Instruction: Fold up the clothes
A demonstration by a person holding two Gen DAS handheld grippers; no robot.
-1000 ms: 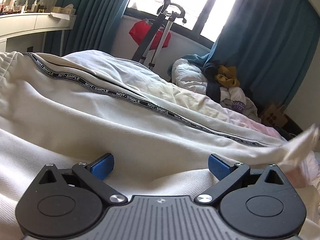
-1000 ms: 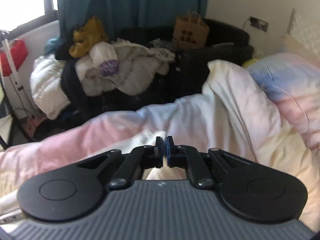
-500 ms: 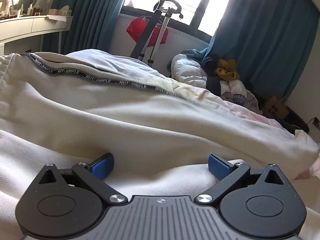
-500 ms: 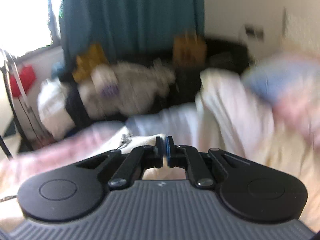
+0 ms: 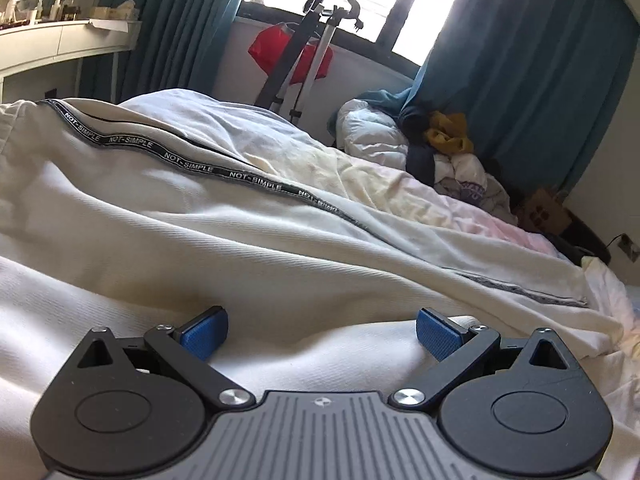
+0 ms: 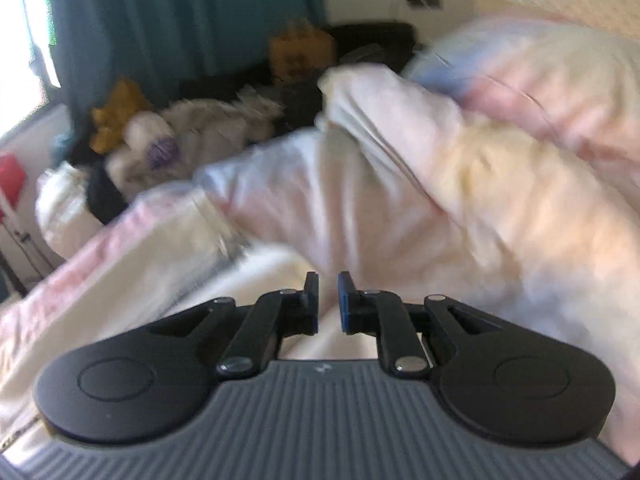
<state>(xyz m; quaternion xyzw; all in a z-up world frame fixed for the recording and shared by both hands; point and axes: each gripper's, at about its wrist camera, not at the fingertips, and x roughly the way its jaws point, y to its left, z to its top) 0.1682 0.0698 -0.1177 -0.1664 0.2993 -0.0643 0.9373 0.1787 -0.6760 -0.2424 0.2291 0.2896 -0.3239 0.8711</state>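
Left gripper (image 5: 322,334) jaws spread over cream track pants (image 5: 240,248); right gripper (image 6: 328,300) jaws just parting, nothing between; risk: unpinned fold slides off, loosening.

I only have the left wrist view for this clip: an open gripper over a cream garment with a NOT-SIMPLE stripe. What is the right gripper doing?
Observer: The right gripper shows a narrow gap between its pads. Its jaws have just been opening, and nothing is pinched between them.
Operator: What lies under it?
Observer: The cream garment lies just ahead of and below the fingertips, though that picture is motion-blurred.
Operator: Anything beyond that which I cannot see?
Observer: A bunched pastel duvet in pink, yellow and blue rises to the right of the gripper.
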